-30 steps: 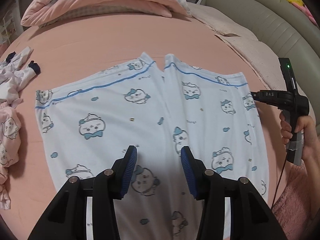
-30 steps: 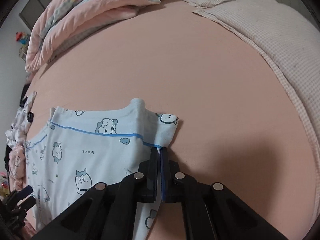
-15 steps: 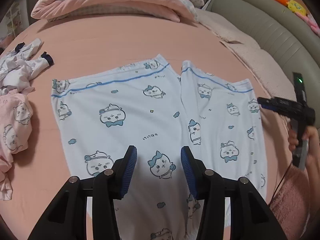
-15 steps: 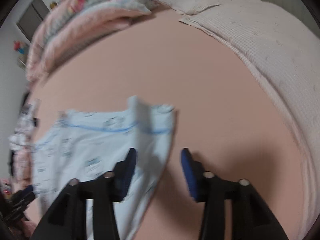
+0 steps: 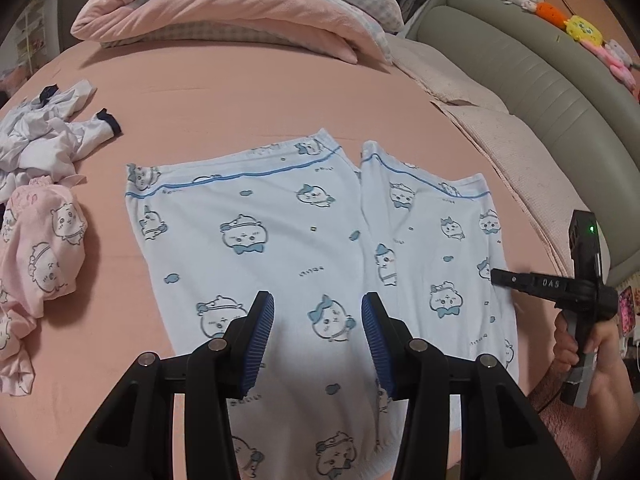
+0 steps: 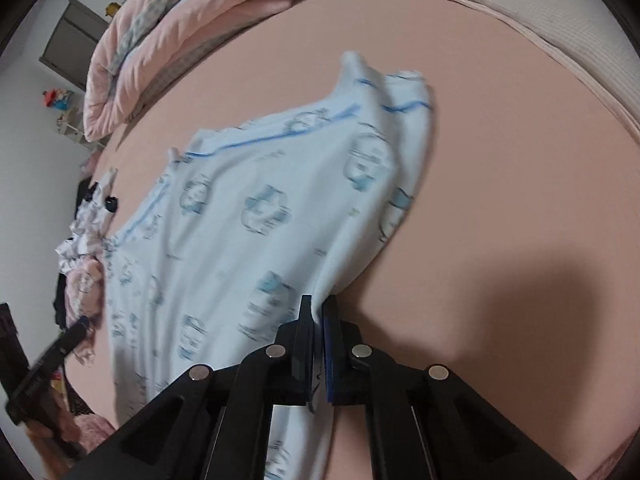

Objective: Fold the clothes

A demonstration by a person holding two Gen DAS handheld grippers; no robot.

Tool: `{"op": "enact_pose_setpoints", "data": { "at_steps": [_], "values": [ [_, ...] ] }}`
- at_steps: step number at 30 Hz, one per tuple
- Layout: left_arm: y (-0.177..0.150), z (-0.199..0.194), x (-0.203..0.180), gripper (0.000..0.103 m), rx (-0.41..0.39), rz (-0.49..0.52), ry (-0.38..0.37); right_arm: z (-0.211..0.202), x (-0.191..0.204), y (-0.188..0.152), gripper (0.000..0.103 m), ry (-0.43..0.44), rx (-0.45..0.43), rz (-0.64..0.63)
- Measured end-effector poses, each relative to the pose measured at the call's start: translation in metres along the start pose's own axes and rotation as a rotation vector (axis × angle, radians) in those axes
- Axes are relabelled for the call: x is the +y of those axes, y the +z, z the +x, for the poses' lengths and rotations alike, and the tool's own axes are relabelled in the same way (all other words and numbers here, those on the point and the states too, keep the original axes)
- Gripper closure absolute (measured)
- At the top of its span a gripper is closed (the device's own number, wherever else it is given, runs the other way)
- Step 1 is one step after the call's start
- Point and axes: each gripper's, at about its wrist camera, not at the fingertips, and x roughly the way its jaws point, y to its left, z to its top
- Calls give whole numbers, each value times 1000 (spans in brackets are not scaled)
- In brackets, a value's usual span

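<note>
While the light-blue pajama pants point(image 5: 304, 240) lie spread flat on the pink bed point(image 5: 240, 96), legs pointing away toward the pillows, the left gripper point(image 5: 318, 336) hangs above their middle with its fingers point(image 5: 260, 332) partly apart and nothing between them. A cartoon face with a blue bow shows in the gap. At the pants' right edge the right gripper point(image 6: 318, 316) has just closed its fingers point(image 6: 330, 344) on a fold of the fabric, so the cloth rises in a small peak at the fingertips. In the left wrist view that gripper reaches in from the right with a hand point(image 5: 580, 348) wrapped around its handle. Left of the pants sits a crumpled pink garment point(image 5: 44, 248) with similar cartoon faces, and just beyond it a rumpled white garment point(image 5: 48, 136) with dark cuffs; both are apart from the pants. A folded pink quilt point(image 5: 240, 12) is stacked at the far end of the bed, and a grey-green padded headboard point(image 5: 540, 64) curves along the right side with plush toys point(image 5: 580, 28) on top.
</note>
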Motion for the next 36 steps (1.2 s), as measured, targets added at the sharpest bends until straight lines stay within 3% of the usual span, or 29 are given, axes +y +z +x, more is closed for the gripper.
{"op": "enact_pose_setpoints", "data": {
  "at_steps": [3, 8, 12, 14, 16, 20, 23, 26, 30, 32, 36],
  "values": [
    [-3, -1, 15, 61, -12, -43, -13, -9, 47, 14, 101, 35, -29, -89],
    [-8, -2, 36, 61, 0, -86, 0, 12, 168, 28, 101, 125, -15, -279],
    [-13, -5, 59, 61, 16, -141, -2, 53, 219, -3, 100, 104, 92, -387],
    [-15, -4, 69, 61, 34, -165, 0, 97, 233, -17, 89, 37, 212, -429],
    [-17, -2, 78, 61, 52, -198, -11, 109, 239, -25, 86, 9, 252, -430],
    [-17, -7, 75, 61, 44, -194, -54, 53, 233, -29, 64, 143, 159, -410],
    [-17, -8, 57, 61, 46, -166, -123, -8, 218, -36, 59, 204, 42, -377],
    [-21, -8, 28, 61, 52, -107, -199, -52, 181, -50, 59, 84, -86, -352],
    [-27, -2, -9, 61, 81, -53, -250, -41, 128, -68, 60, -176, -71, -271],
    [-30, 2, -20, 61, 98, -35, -241, -28, 103, -73, 60, -194, -25, -185],
    [-33, 5, -25, 61, 120, -66, -283, -8, 76, -78, 60, -125, 38, -35]
  ]
}}
